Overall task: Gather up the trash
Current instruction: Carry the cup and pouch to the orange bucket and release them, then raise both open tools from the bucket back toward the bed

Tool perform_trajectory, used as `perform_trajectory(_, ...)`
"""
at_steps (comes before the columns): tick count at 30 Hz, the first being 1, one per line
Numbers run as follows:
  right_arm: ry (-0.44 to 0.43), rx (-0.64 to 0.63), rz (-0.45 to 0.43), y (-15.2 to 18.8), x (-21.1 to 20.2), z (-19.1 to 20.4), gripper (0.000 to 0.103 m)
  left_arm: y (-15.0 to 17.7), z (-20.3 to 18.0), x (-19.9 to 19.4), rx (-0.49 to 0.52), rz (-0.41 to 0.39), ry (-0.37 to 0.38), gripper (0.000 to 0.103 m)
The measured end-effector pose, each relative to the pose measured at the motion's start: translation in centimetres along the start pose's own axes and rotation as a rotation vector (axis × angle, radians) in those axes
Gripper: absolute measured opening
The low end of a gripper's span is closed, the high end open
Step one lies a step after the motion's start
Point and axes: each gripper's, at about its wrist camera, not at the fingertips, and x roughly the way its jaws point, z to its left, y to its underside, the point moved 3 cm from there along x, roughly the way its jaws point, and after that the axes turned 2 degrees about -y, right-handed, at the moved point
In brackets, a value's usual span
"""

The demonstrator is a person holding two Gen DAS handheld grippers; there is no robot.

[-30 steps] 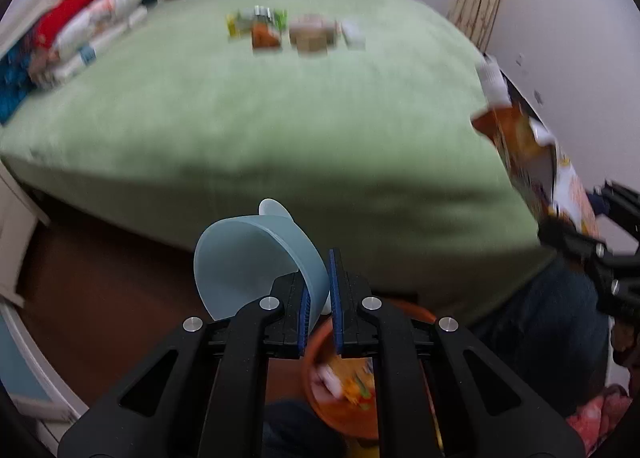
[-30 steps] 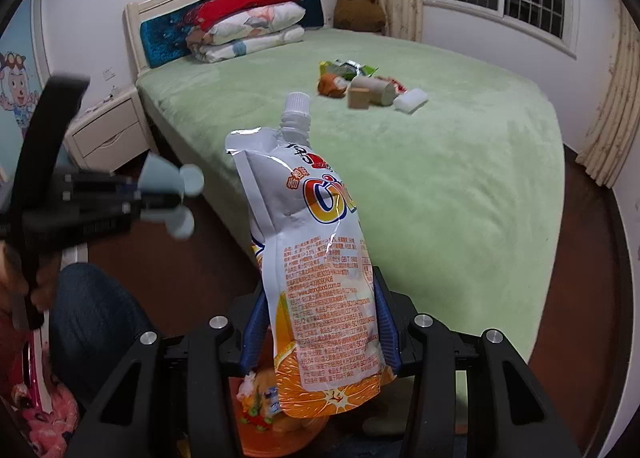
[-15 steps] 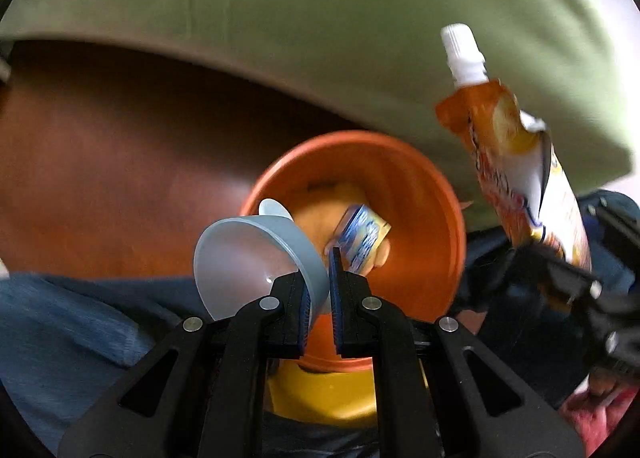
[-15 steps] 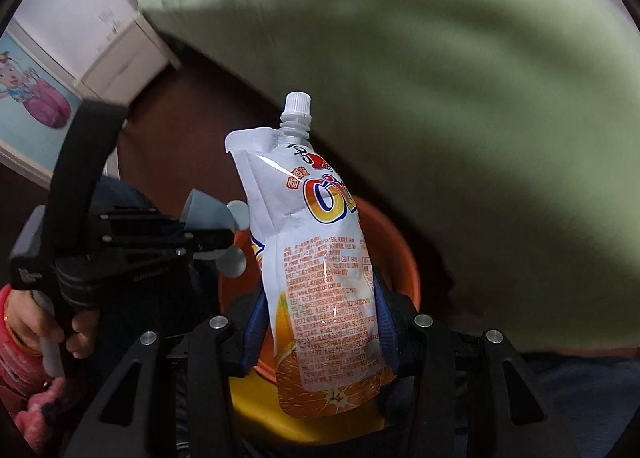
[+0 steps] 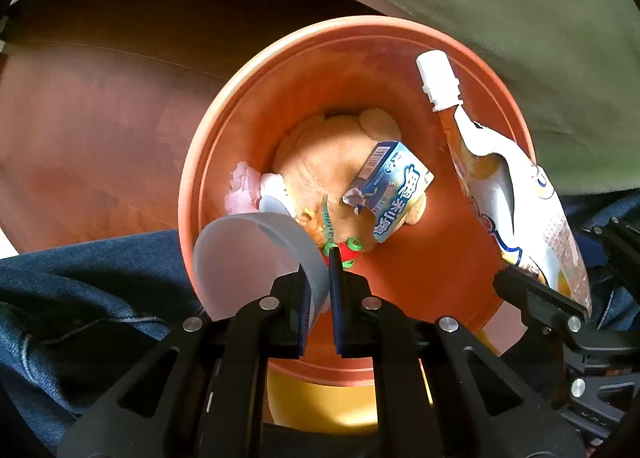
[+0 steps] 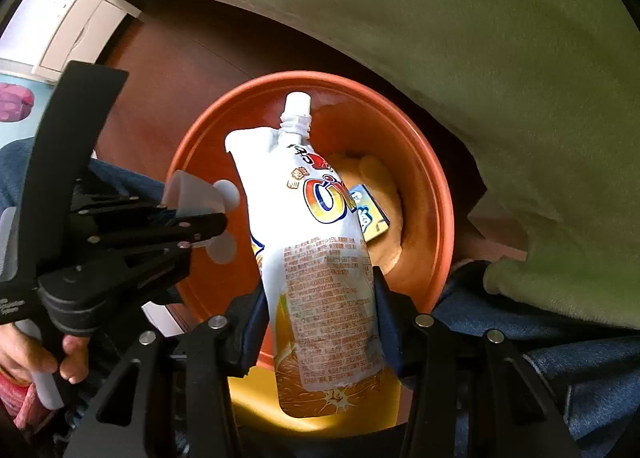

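you are in a home bedroom. evidence: a bed covered by a green plush blanket [image 6: 460, 37] fills the top of both views, its edge hanging over a dark red-brown wooden floor [image 5: 100, 117]. a white bedside cabinet [image 6: 76, 29] with drawers stands at upper left in the right wrist view. an orange bin [image 5: 224, 161] sits on the floor beside the bed.

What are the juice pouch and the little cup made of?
Pouch: probably thin plastic or foil film, glossy; it crinkles and shines, with a hard white plastic cap. Cup: likely thin frosted plastic; light glows through its pale wall. Both hang over the smooth orange bin, which looks like plastic too.
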Motion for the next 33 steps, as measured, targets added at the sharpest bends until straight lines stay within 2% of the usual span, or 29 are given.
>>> perform_trajectory(1, 0.002, 0.001, -0.005, -0.3, 0.0, 0.2, 0.049, 0.0, 0.0, 0.0, -0.001, -0.001, 0.000, 0.008)
perform_trajectory(3, 0.003, 0.009, -0.026, -0.4, -0.4, 0.4, 0.069, 0.2, 0.1, -0.2, -0.008, -0.006, 0.003, 0.009)
perform_trajectory(4, 0.009, 0.010, -0.036, -0.6, -0.6, 0.4, 0.069, 0.3, 0.2, -0.3, -0.011, -0.010, 0.010, 0.010)
perform_trajectory(6, 0.013, 0.021, -0.048, -0.7, -0.9, 0.3, 0.069, 0.4, 0.5, -0.6, -0.014, -0.017, 0.013, 0.019)
perform_trajectory(8, 0.014, 0.039, -0.049, -0.4, -0.9, 0.2, 0.070, 0.3, 0.5, -1.1, -0.018, -0.027, 0.015, 0.053)
perform_trajectory(10, 0.018, 0.054, -0.050, -0.2, -1.0, -0.3, 0.072, 0.4, 0.5, -1.5, -0.022, -0.057, 0.013, 0.061)
perform_trajectory(13, 0.017, 0.067, -0.052, 0.0, -1.4, -0.8, 0.074, 0.3, 0.6, -2.2, -0.025, -0.080, 0.003, 0.065)
perform_trajectory(25, 0.006, 0.073, -0.070, 0.0, -2.2, -1.1, 0.079, 0.4, 0.9, -2.6, -0.049, -0.098, -0.004, 0.066)
perform_trajectory(33, 0.022, 0.028, -0.128, -0.1, -4.1, -0.4, 0.080, 0.4, 1.0, -5.4, -0.060, -0.169, -0.012, 0.065)
